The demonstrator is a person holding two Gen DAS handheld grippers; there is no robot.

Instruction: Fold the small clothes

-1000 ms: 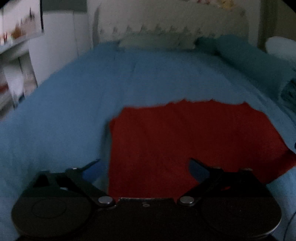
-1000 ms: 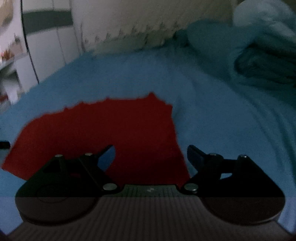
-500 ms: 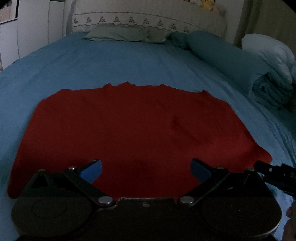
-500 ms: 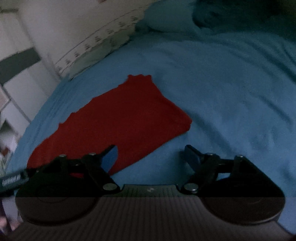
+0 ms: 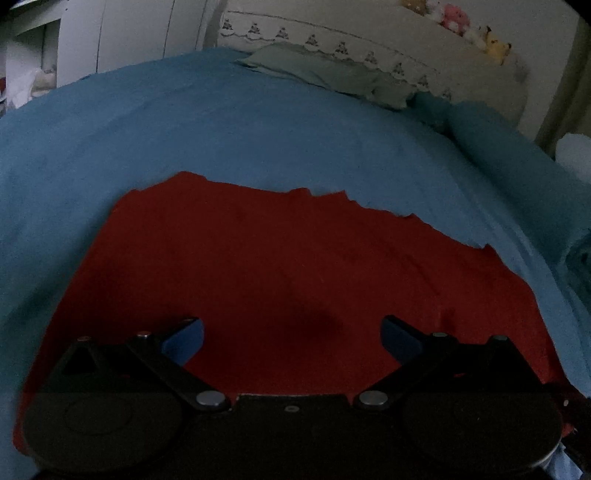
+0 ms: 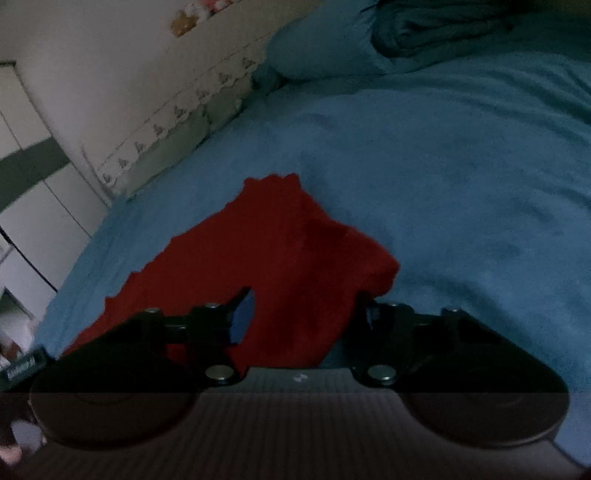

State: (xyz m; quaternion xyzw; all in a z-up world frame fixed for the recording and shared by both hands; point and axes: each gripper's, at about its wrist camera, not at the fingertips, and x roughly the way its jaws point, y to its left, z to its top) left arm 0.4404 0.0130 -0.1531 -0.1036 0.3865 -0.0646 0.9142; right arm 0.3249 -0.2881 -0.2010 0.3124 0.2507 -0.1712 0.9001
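Note:
A red garment (image 5: 280, 273) lies flat on the blue bedspread (image 5: 184, 122); its far edge is jagged. My left gripper (image 5: 291, 334) is open and hovers over the garment's near edge, holding nothing. In the right wrist view the same red garment (image 6: 280, 258) shows with its right corner bunched up between the jaws. My right gripper (image 6: 306, 314) is open around that corner, with cloth lying between the fingers; the right finger is partly hidden behind the cloth.
A pale green pillow (image 5: 325, 70) and a white headboard (image 5: 369, 40) lie at the far end. A rolled teal blanket (image 5: 517, 166) runs along the right side of the bed; it also shows in the right wrist view (image 6: 443, 33). White cupboards (image 6: 33, 192) stand to the left.
Both grippers have moved closer to the garment. The right gripper has come onto the garment's right corner, which now sits bunched between its open jaws. The left view has swung slightly.

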